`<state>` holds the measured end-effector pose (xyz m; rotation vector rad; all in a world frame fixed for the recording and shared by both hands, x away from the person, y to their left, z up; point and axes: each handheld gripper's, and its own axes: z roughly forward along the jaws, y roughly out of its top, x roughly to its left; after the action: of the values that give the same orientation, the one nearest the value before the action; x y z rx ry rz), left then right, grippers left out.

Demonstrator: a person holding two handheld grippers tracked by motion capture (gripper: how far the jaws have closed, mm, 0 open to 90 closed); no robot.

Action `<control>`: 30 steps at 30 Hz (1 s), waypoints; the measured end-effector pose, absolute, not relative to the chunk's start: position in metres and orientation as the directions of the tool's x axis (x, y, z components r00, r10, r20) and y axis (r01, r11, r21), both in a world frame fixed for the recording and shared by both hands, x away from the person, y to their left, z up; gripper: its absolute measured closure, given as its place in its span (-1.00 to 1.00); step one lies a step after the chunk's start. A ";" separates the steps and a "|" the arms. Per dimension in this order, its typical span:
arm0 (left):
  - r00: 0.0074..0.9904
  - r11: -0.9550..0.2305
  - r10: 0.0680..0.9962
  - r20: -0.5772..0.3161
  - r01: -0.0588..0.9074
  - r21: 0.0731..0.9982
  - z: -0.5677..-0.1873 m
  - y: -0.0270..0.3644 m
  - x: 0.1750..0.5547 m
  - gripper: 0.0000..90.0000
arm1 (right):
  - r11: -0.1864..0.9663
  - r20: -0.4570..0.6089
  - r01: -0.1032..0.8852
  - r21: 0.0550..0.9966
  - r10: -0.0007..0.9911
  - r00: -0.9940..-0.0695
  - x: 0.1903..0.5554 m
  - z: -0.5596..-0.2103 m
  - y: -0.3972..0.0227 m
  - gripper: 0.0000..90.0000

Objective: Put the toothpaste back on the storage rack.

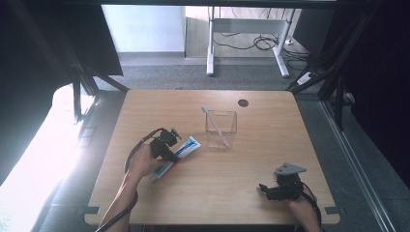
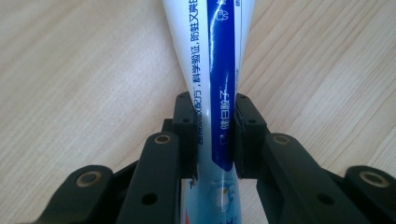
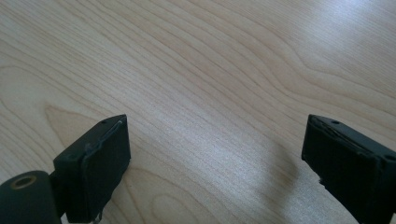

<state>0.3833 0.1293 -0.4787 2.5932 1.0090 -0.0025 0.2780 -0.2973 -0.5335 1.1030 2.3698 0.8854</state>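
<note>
The left claw (image 2: 214, 135) is clamped across the toothpaste tube (image 2: 212, 70), whose long axis points toward the cup (image 1: 221, 128); the right claw (image 3: 215, 163), farther from the cup, is held wide open and empty.

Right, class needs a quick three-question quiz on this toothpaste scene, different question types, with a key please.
1. True or false: the left gripper has its pads pressed on the toothpaste tube.
2. What stands in the clear cup? A) toothbrush B) spoon C) pen
3. Fill in: the right gripper has its jaws ____ over bare table.

Key: 1 true; 2 A, the toothbrush leans inside it; 3 open.
</note>
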 end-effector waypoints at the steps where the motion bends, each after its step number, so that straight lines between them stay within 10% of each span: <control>1: 0.747 -0.676 0.652 -0.128 0.650 0.348 -0.476 0.131 0.382 0.66 | 0.493 -0.073 0.542 0.680 0.782 -0.620 0.278 -0.533 -0.297 -0.83; 30: 0.785 -0.517 0.607 -0.127 0.511 0.687 -0.423 0.130 0.371 0.66 | 0.492 -0.070 0.542 0.681 0.781 -0.620 0.278 -0.534 -0.297 -0.82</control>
<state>0.3706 0.1304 -0.4234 2.2267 0.8247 0.1654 0.2783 -0.2975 -0.5339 1.1044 2.3695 0.8886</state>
